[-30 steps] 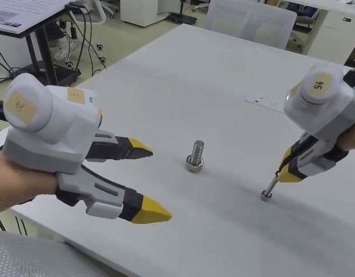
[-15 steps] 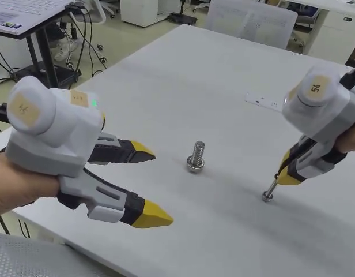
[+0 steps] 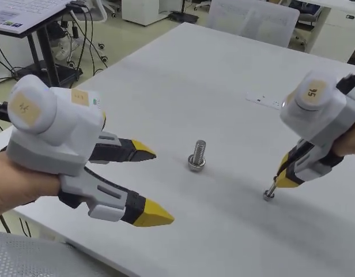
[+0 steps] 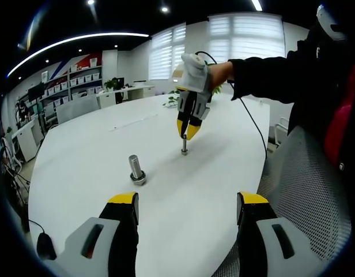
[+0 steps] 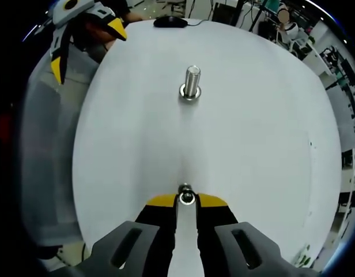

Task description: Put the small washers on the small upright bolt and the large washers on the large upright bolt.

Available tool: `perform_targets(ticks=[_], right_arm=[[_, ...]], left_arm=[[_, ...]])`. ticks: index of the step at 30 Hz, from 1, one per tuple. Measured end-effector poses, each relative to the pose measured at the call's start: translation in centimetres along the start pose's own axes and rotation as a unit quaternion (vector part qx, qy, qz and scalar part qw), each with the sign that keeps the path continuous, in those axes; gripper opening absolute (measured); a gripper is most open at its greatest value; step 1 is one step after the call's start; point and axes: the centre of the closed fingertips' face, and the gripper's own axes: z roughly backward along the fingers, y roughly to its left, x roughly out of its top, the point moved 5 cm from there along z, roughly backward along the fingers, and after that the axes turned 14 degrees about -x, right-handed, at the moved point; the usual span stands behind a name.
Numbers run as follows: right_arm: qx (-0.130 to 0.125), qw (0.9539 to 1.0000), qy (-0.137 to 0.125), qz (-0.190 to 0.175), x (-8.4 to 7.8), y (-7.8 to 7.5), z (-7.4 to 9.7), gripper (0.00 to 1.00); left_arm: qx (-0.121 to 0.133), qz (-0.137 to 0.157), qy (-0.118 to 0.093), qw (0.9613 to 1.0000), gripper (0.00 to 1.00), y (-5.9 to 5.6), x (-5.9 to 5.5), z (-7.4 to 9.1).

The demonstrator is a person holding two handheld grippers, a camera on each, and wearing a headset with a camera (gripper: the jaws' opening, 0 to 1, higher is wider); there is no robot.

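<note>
The large upright bolt [image 3: 196, 154] stands mid-table with washers stacked at its base; it is also in the left gripper view [image 4: 135, 169] and the right gripper view [image 5: 191, 82]. To its right is the thin small bolt [image 3: 269, 192] [image 4: 184, 147]. My right gripper [image 3: 281, 182] [image 5: 187, 201] sits right on top of it, jaws nearly closed on a small ring, apparently a small washer [image 5: 186, 197], over the bolt's tip. My left gripper [image 3: 160, 186] [image 4: 189, 199] hovers left of the large bolt, open and holding nothing.
The white table [image 3: 183, 75] has a small white label [image 3: 264, 102] at the back right. Its near edge runs under my left gripper. A pale chair [image 3: 252, 20] stands at the far side and a cart [image 3: 27, 17] at the left. A black mouse [image 5: 169, 21] lies near the edge.
My right gripper has sunk slightly lower on the small bolt, so less of its shaft shows. The left gripper has barely shifted and stays open.
</note>
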Motion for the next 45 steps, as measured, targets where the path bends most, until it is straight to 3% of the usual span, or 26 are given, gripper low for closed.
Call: perform_targets(ticks=[31, 45], right_arm=[[0.013, 0.9999, 0.007, -0.002, -0.2, 0.7, -2.7, 0.13], [0.019, 0.9998, 0.009, 0.001, -0.2, 1.0, -3.2, 0.14]], left_arm=[[0.0, 0.006, 0.006, 1.0, 0.68, 0.4, -0.1, -0.2], [0.001, 0.006, 0.007, 1.0, 0.68, 0.5, -0.1, -0.3]])
